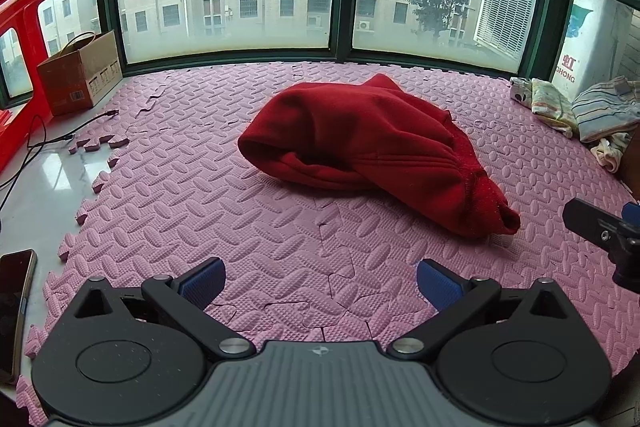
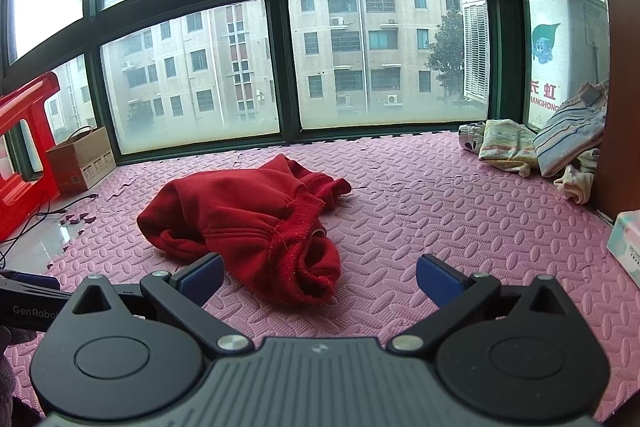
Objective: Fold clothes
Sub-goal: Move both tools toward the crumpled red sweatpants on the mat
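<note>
Saw red sweater [image 1: 372, 151] crumpled mid-frame on pink mat [image 1: 200, 187]. My left gripper [image 1: 320, 285] was wide open, empty, short of it. Right gripper [image 2: 320, 281] also wide open, nothing held, cuff just ahead between fingers. Clothes pile [image 2: 532, 151] at right edge.

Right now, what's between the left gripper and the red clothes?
Only bare pink mat between the left gripper and the red garment, seen in the left wrist view.

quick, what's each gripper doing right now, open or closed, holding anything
Left gripper: open, holding nothing.
Right gripper: open, holding nothing; red garment lies just ahead.
</note>
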`<act>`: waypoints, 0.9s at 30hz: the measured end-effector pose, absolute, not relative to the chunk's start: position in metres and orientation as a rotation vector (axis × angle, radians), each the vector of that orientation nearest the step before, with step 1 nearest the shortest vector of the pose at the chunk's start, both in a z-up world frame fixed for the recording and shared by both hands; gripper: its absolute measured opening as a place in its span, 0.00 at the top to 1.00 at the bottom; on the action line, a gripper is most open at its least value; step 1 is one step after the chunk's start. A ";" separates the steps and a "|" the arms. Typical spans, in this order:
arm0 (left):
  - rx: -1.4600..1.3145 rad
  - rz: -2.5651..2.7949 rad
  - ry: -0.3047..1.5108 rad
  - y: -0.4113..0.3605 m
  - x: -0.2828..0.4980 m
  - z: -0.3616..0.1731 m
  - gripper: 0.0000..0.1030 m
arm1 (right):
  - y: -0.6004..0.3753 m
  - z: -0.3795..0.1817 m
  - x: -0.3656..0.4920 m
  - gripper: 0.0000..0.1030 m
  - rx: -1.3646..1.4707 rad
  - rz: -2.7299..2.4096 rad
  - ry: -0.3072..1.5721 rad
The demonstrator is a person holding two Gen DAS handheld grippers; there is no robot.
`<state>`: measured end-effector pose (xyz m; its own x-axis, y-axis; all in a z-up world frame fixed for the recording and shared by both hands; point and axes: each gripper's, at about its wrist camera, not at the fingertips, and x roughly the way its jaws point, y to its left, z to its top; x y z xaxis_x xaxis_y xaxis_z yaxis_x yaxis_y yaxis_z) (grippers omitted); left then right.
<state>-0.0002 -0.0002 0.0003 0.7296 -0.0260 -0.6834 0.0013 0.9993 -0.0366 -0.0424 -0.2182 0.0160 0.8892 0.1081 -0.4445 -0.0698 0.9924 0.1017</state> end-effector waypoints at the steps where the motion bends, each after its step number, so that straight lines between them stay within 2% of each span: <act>1: -0.034 -0.014 0.753 0.000 0.000 0.001 0.00 | -0.217 0.016 -0.043 0.00 0.081 0.093 0.467; 22: -0.066 -0.005 0.765 0.006 0.007 0.006 0.00 | -0.216 0.014 -0.033 0.00 0.065 0.122 0.504; 27: -0.071 -0.005 0.774 0.007 0.016 0.006 0.00 | -0.219 0.012 -0.019 0.07 0.084 0.143 0.541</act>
<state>0.0161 0.0067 0.0058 0.7150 -0.0308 -0.6984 -0.0213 0.9976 -0.0657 -0.0192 -0.2189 0.0123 0.8474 0.1577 -0.5070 -0.1134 0.9866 0.1174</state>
